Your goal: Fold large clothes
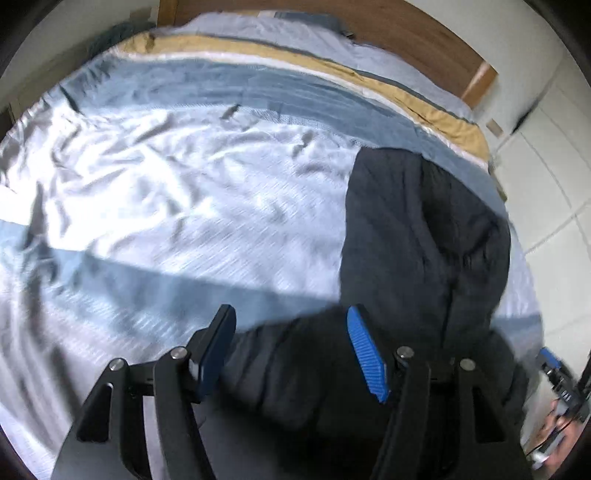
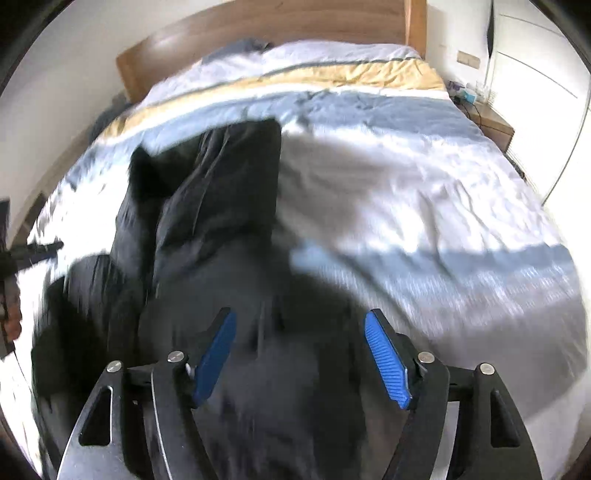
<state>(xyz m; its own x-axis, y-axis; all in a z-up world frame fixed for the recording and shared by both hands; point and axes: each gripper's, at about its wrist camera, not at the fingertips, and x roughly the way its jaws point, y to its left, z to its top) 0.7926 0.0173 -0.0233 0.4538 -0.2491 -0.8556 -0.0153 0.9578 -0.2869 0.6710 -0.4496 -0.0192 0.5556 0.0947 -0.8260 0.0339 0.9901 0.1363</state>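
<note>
The task's thing is a large dark garment, black to charcoal, thick and softly padded like a winter jacket; it lies on the bed, over a pale satin cover creased all over, with bands of grey-blue, white and mustard yellow toward the wooden headboard. In the left wrist view the garment takes the right part of the bed, near that edge; one long piece runs up toward the striped bands and ends in a squared-off top, while a narrower piece, perhaps a sleeve, stretches leftward at the bottom of the picture, beneath the left tool. In the right wrist view the same garment lies left of centre; its upper end is a flat rectangular flap, deep folds run lengthwise down it, and a rumpled mass bulges to the left; both views are smeared by motion, so seams and fastenings cannot be made out.

The left tool's jaws stand apart, blue pads facing each other, with dark cloth seen between them but neither pad pressing on it; the right tool is likewise spread wide above the garment, nothing pinched; whether either touches the fabric below I cannot tell.
</note>
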